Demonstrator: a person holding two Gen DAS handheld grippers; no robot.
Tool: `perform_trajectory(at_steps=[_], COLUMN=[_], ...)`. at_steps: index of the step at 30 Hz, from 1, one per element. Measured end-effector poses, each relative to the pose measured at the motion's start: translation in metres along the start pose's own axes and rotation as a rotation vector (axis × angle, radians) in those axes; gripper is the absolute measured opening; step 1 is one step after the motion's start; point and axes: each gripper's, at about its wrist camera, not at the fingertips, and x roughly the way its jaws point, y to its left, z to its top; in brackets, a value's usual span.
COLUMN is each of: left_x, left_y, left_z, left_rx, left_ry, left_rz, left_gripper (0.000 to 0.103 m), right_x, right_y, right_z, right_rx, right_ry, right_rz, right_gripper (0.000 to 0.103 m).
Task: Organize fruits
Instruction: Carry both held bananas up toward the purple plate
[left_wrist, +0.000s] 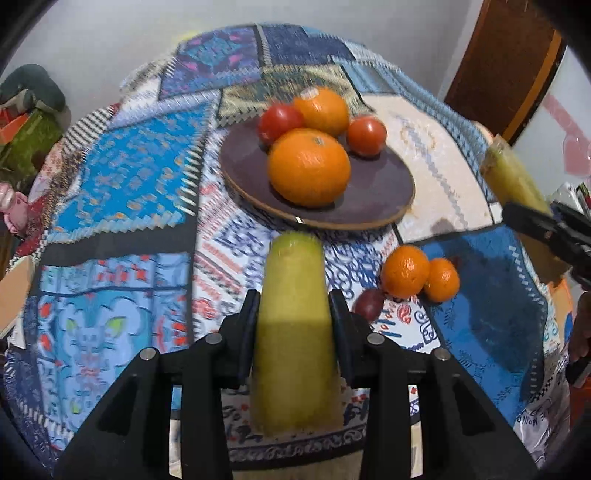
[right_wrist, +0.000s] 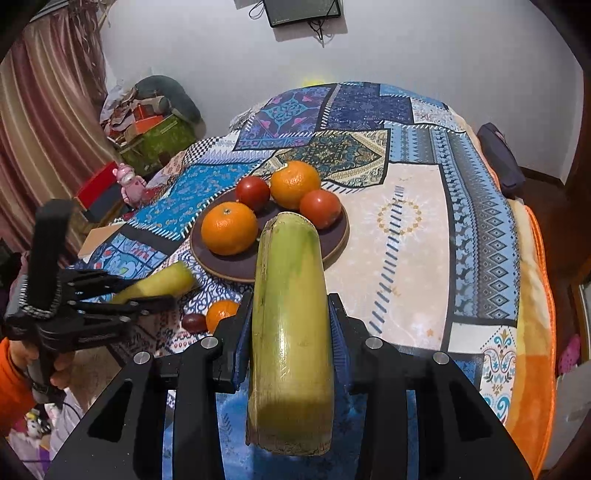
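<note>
The left tongs (left_wrist: 295, 317) and right tongs (right_wrist: 290, 321) are each pinching a green stalk (left_wrist: 293, 295) above the bed (right_wrist: 417, 236). The crowded plate (right_wrist: 332, 254) is risking fruit rolling off.

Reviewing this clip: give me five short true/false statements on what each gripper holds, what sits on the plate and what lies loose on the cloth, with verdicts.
1. The left gripper is shut on a yellow-green stalk piece. True.
2. The right gripper is empty. False: it clamps a second stalk piece.
3. The dark plate holds two oranges and two tomatoes. True.
4. Every orange fruit is already on the plate. False: two small oranges lie on the cloth beside it.
5. A small dark red fruit lies on the plate. False: it lies on the cloth next to the small oranges.
</note>
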Motion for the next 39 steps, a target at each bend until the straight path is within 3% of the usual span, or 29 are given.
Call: perform_trajectory(at_steps=[7,13,14,15,16,20,22,23,24,26,28,30,39], left_x=[-0.028,-0.022,-0.02,-0.018,-0.015,-0.018,-0.017,-0.013,-0.008,0.012,0.016,0.016,-0.004], left_y=[0.013,0.019,0.022,0.025,0.029,0.04,0.039,0.038,0.038,0.036,0.034,0.033,0.042], left_z=[0.015,0.006,0.001,-0.003,-0.007,-0.013,-0.014,-0.015,-0.016,-0.023,-0.027,-0.025,-0.001], left_rx=[0.001,0.054,0.064,0.071,0.074,0.062,0.07,0.079,0.085,0.095,0.094,0.085,-0.011], left_ry=[-0.064,0.004,0.025,0.047,0.074,0.087,0.094,0.11,0.126,0.179,0.144,0.133,0.07], left_rz=[0.026,0.045,0.05,0.057,0.055,0.02,0.026,0.034,0.04,0.035,0.046,0.059,0.018], left_gripper=[0.035,0.033,0.031,0.016,0.011,0.014,0.028,0.041,0.044,0.044,0.044,0.037,0.037], right_x=[0.006,0.015,0.017,0.019,0.021,0.028,0.03,0.03,0.031,0.031,0.031,0.032,0.034], right_y=[0.007,0.016,0.017,0.017,0.017,0.017,0.016,0.016,0.017,0.018,0.019,0.019,0.016], right_z=[0.013,0.016,0.016,0.016,0.016,0.018,0.019,0.02,0.02,0.021,0.022,0.022,0.031], right_rx=[-0.023,-0.064,-0.067,-0.069,-0.069,-0.062,-0.055,-0.053,-0.052,-0.055,-0.06,-0.062,-0.065], right_ry=[-0.01,0.001,0.004,0.009,0.011,0.021,0.02,0.02,0.019,0.018,0.019,0.022,0.012], right_rz=[0.003,0.008,0.009,0.011,0.012,0.016,0.021,0.023,0.025,0.026,0.026,0.023,0.016], right_gripper=[0.034,0.034,0.034,0.035,0.034,0.034,0.034,0.035,0.034,0.034,0.034,0.034,0.034])
